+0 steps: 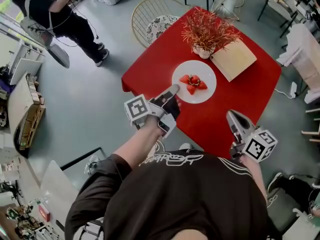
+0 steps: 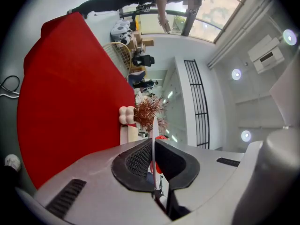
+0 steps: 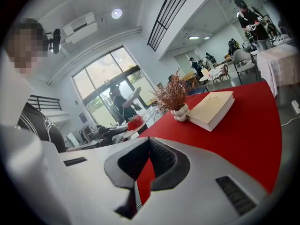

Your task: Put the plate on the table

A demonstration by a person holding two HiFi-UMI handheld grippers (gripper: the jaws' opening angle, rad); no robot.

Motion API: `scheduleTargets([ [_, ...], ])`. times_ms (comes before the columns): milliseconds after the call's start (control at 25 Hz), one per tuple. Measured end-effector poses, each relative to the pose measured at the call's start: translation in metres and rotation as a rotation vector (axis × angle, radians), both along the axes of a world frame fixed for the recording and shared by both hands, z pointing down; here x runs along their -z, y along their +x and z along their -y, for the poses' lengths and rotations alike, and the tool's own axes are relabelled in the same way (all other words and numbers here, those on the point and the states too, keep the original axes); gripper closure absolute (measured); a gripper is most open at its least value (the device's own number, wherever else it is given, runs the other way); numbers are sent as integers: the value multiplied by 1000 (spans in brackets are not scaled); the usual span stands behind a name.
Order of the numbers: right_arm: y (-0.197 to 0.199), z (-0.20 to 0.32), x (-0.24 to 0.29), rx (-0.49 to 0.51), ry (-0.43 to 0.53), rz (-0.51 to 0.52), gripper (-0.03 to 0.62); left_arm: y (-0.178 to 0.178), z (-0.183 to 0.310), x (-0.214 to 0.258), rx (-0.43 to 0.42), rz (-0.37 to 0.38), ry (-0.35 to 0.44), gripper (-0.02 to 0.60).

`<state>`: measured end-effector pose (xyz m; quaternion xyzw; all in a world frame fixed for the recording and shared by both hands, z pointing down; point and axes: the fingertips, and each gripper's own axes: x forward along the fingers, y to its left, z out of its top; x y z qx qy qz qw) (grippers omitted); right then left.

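A white plate (image 1: 201,93) with red strawberry-like pieces (image 1: 193,82) is over the middle of the red table (image 1: 155,59). My left gripper (image 1: 173,89) is shut on the plate's near-left rim. In the left gripper view the plate (image 2: 153,123) runs edge-on between the closed pads of the left gripper (image 2: 153,142). Whether the plate rests on the cloth I cannot tell. My right gripper (image 1: 231,115) hangs by the table's near right edge, shut and holding nothing. The right gripper (image 3: 149,139) faces across the table toward the plate (image 3: 132,131).
A red-leaved plant in a white pot (image 1: 206,31) and a pale book (image 1: 233,59) sit at the table's far side, just behind the plate. A wire chair (image 1: 155,16) stands past the far left corner. A person (image 1: 60,14) works at the upper left.
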<state>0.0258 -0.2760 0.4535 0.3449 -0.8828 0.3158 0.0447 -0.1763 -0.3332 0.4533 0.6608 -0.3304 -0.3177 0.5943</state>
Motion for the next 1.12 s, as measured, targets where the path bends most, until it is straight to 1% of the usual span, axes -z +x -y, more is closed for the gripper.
scheduleTargets([
  [240, 10, 2, -14, -34, -26, -26, 586, 0, 26, -15, 1, 13, -3, 565],
  [400, 10, 2, -4, -38, 0, -14, 586, 3, 36, -33, -7, 55, -36, 565],
  [480, 16, 0, -4, -46, 2, -26, 586, 8, 42, -46, -18, 58, -43, 565],
  [560, 24, -3, -8, -61, -8, -47, 586, 13, 47, -61, -30, 79, -54, 565],
  [640, 33, -6, -12, -87, -19, -57, 586, 18, 48, -76, -44, 111, -73, 565],
  [720, 40, -7, -11, -110, -17, -55, 586, 21, 51, -93, -49, 128, -96, 565],
  [880, 51, -9, -14, -144, -27, -54, 586, 22, 59, -120, -38, 130, -152, 565],
  [1120, 54, -3, -25, -170, -52, -54, 586, 33, 60, -151, -66, 160, -224, 565],
])
